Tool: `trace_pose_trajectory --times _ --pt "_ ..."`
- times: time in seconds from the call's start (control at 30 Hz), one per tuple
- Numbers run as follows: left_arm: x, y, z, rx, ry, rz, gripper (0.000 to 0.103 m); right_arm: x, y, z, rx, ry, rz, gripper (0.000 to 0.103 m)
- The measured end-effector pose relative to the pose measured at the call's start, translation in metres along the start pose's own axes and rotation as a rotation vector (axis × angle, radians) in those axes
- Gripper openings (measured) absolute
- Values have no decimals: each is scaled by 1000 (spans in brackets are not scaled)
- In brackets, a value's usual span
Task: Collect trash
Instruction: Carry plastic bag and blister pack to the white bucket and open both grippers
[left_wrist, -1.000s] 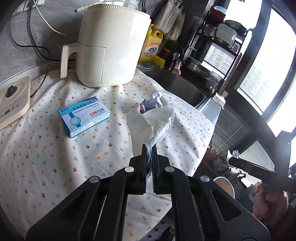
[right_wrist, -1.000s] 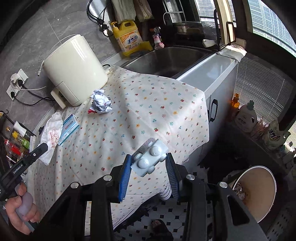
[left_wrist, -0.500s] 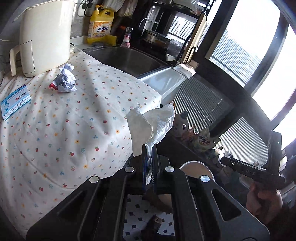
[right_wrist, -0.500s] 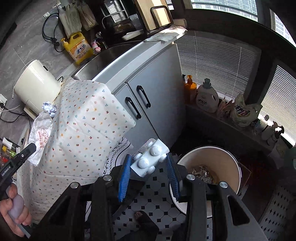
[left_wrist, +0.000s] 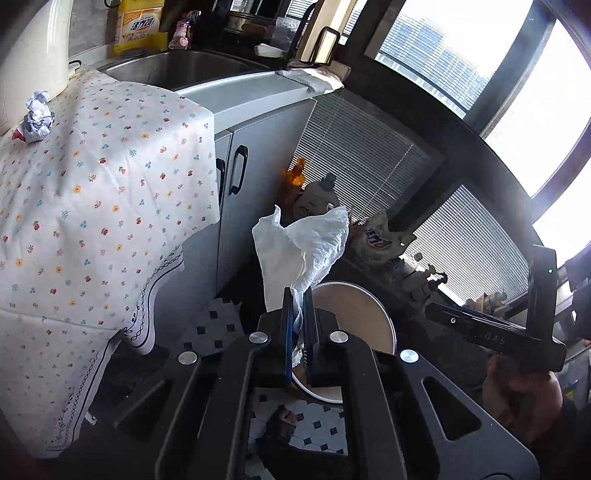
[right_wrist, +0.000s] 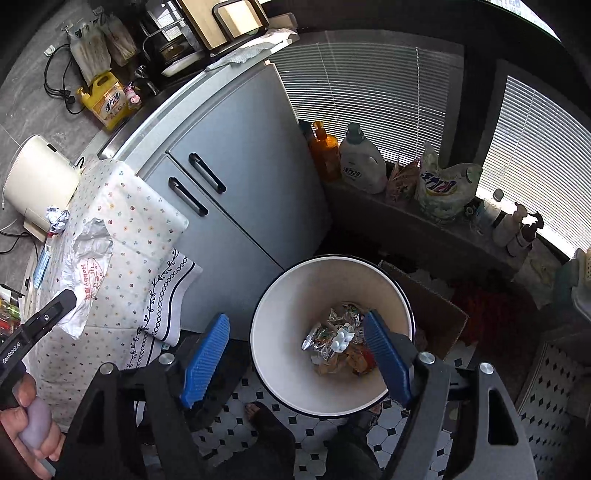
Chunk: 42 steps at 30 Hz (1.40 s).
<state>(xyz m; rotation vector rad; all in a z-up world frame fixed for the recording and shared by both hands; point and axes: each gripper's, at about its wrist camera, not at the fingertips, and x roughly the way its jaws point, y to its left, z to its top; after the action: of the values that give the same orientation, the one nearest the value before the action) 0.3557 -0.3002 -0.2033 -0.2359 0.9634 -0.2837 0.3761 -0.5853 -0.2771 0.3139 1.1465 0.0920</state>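
My left gripper (left_wrist: 300, 325) is shut on a crumpled white plastic bag (left_wrist: 303, 243), held out past the counter's edge above the white trash bin (left_wrist: 354, 314). My right gripper (right_wrist: 295, 317) hangs over the bin (right_wrist: 332, 273) with its jaws opening and nothing between the blue pads (right_wrist: 207, 354). A white pill blister pack (right_wrist: 341, 338) lies inside the bin on foil wrappers. On the flowered cloth (left_wrist: 92, 192) a crumpled paper ball (left_wrist: 36, 118) remains beside the cream appliance (right_wrist: 37, 181). In the right wrist view a blue medicine box (right_wrist: 40, 266) peeks out behind the bag (right_wrist: 88, 266).
Grey cabinet doors (right_wrist: 236, 177) stand right beside the bin. Detergent bottles (right_wrist: 358, 162) and bags line the low sill under the blinds. A cardboard box (right_wrist: 439, 314) sits behind the bin. A person's foot (right_wrist: 269, 421) rests on the tiled floor near it.
Both grippers swung away from the counter to the bin on the floor. The right jaws opened and the blister pack dropped into the bin. The left still grips the bag.
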Motion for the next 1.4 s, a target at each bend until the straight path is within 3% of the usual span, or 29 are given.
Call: trace_pose_trajectory --times 0.43,0.8,0.87,0.97,1.1,1.4 --pt "69 -69 -30 73 145 -75 5 -33 -72 -7 78 -46 -48 78" --pt "132 -92 -59 111 286 -108 8 -46 -95 -26 133 -46 -97 78" --pt "138 -90 -63 95 299 -117 29 -45 -97 -31 144 -35 -106 78" --pt "143 -82 -66 58 302 -136 51 -44 -96 -37 148 -22 -116 78" --pt "140 -70 -63 37 303 -139 60 -42 -90 -40 146 -17 -115 78" --pt "77 -17 -28 10 175 -43 84 -31 -42 -19 106 -39 -37 84"
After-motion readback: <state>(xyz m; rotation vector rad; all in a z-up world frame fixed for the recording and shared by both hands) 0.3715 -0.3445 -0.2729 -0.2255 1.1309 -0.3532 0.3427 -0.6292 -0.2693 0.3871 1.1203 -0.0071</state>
